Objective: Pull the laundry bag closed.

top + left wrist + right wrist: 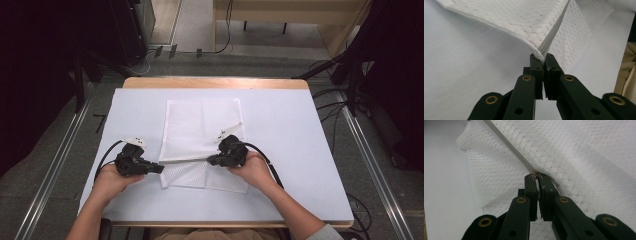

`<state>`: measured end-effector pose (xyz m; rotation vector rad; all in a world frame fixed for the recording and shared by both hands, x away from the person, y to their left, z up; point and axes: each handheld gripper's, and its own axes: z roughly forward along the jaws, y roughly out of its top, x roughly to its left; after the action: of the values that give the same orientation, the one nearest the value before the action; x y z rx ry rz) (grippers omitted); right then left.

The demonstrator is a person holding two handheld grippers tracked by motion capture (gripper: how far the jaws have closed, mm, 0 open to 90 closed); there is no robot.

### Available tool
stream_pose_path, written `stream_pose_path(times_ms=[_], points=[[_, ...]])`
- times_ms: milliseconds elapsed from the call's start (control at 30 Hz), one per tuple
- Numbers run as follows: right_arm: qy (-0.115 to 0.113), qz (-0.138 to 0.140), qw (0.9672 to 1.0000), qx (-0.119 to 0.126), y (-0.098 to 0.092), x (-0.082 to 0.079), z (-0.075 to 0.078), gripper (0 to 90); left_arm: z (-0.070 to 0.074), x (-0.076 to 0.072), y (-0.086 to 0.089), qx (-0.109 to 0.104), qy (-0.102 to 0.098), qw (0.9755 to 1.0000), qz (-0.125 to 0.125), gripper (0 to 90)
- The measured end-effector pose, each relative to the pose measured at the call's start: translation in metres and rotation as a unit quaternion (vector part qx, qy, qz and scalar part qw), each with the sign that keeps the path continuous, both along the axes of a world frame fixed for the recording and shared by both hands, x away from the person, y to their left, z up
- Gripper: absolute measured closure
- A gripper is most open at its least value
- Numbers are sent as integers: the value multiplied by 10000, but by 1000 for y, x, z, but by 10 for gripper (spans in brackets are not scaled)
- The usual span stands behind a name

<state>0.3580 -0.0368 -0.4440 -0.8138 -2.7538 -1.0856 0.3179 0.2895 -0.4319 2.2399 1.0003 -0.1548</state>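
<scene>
On table (300,150), mesh bag (200,125) (zipper (185,161) pinched)

Wooden table (215,82), top covered by a white sheet (280,150). On the sheet lies one white mesh bag (200,125), flat beyond the tongs, its near edge lifted between them. A grey strip, probably a zipper (185,161), runs from tong to tong.
</scene>
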Motion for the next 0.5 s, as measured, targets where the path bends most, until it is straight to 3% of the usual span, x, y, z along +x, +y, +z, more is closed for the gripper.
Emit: stream_pose_path(times_ms=[500], points=[[-6, -78, 9999, -90, -11, 0, -1, 878, -1, 1, 1, -2, 50, 10000, -8, 876]])
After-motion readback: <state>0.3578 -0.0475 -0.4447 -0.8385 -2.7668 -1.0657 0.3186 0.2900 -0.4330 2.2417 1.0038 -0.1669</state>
